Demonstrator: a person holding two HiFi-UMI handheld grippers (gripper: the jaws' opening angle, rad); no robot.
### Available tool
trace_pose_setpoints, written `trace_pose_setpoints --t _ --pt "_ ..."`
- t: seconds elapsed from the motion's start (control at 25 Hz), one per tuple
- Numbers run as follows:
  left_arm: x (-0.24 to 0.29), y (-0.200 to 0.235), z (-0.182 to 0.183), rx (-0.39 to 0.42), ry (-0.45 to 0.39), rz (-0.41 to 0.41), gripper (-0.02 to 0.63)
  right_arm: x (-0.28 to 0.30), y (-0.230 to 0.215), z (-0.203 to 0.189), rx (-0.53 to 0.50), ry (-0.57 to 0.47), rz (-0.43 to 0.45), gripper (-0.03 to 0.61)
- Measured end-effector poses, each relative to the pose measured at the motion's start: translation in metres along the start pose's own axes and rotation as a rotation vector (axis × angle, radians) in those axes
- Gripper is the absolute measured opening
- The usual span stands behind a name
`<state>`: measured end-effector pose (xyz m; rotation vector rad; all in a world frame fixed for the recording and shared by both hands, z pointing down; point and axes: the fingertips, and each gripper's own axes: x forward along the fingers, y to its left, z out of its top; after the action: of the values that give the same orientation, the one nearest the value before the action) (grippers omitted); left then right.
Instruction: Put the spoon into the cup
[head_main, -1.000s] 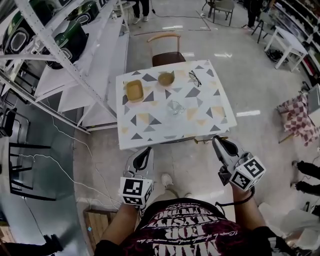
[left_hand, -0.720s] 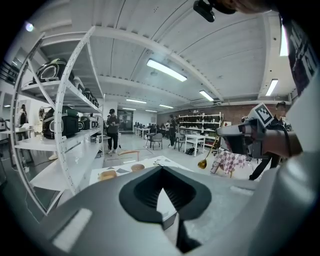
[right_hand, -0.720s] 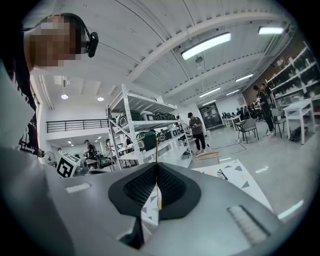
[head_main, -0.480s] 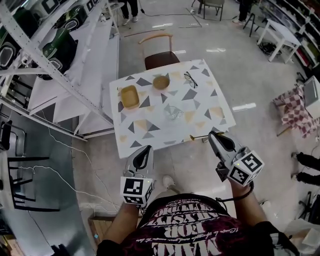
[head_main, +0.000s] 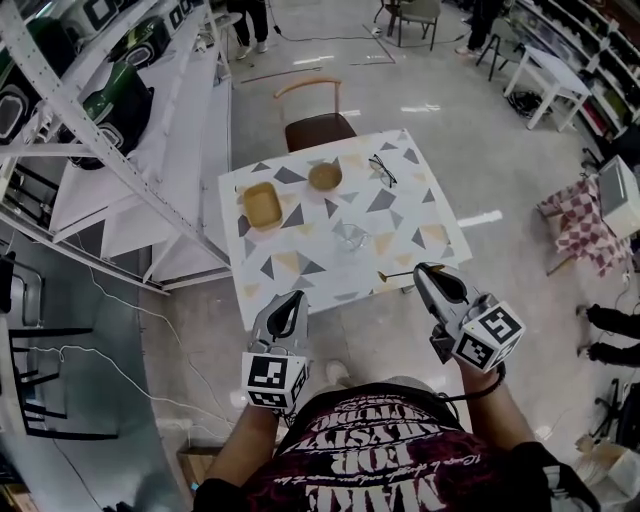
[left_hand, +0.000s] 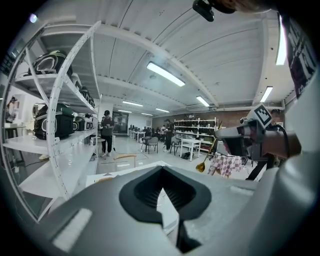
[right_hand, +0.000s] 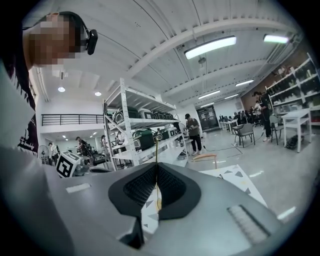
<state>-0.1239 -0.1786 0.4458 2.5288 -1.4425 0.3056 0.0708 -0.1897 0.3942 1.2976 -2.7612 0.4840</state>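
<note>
Shelving: a white metal rack (head_main: 110, 110) fills the upper left of the head view, with dark machines on its shelves
Left gripper: the left gripper (head_main: 289, 300) sits low and left of centre, over the floor just off the near edge of the table (head_main: 290, 270); in its own view (left_hand: 162, 192) the jaws are pressed together with nothing between them
Tray: a square wooden tray (head_main: 264, 205) lies on the left part of the table top
Bowl: a round wooden bowl (head_main: 325, 177) stands to the right of the tray, towards the far edge, apart from it
Chair: a wooden chair (head_main: 315, 125) stands at the far side of the table, at upper centre
Cup: a clear glass cup (head_main: 349, 238) stands upright near the middle of the table, with nothing in it
Glasses: a pair of glasses (head_main: 383, 170) lies up and right of the cup
Spoon: a gold spoon (head_main: 395, 274) is off the table surface, held by its handle at the near right edge, bowl end pointing left, below and right of the cup and well apart from it
Right gripper: the right gripper (head_main: 428, 275) is right of centre; in its own view (right_hand: 156, 192) the jaws clamp the spoon's thin handle (right_hand: 156, 165), which rises straight up out of them
</note>
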Motion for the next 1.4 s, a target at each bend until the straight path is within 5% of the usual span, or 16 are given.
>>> trace_pose_setpoints --t 0.44,1.4 --pt "-0.003 0.000 0.009 -0.009 -0.043 -0.042 0.000 0.003 0.018 0.008 -0.055 0.020 -0.006 0.034" --pt "0.021 0.025 0.022 0.006 -0.020 0.094 0.000 0.055 -0.016 0.015 -0.029 0.005 0.120 0.034"
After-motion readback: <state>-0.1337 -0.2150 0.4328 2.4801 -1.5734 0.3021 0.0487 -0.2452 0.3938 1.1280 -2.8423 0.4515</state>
